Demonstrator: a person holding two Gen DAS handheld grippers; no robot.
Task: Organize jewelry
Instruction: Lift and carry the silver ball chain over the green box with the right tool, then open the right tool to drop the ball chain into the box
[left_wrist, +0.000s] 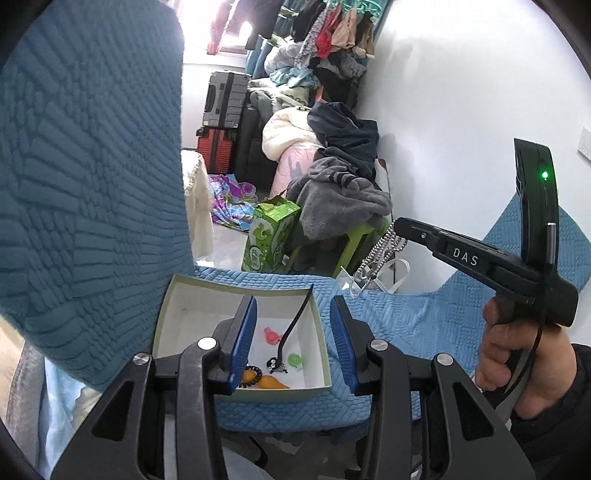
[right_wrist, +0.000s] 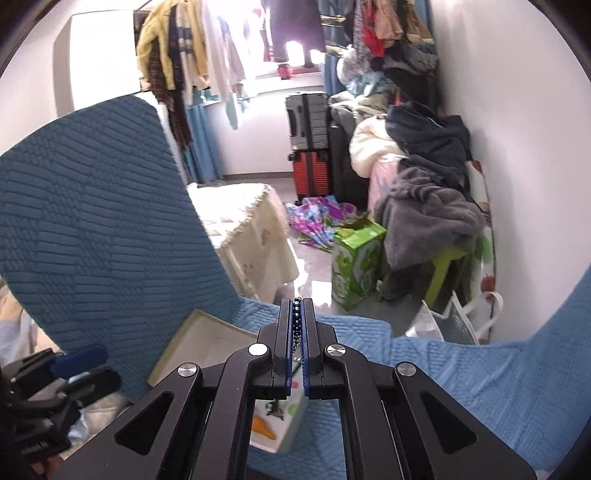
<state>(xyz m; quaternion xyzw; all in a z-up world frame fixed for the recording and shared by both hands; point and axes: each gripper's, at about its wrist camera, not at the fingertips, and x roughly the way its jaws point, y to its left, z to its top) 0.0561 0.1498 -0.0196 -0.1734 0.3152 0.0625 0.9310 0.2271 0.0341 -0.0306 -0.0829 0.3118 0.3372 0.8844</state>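
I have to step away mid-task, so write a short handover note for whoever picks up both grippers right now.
Right gripper: shut on a beaded necklace, which dangles in the air to the right of the box, above the blue quilted cover.
Left gripper: open, holding nothing, hovering over the box.
Open white box: already holds a black strap piece, pink, green and orange trinkets.
Left to do: bring the necklace over the box and release it inside.

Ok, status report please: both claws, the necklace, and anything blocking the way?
Left claw open, over the box. Right claw shut on bead necklace, beside the box, not yet in. Nothing in the way.
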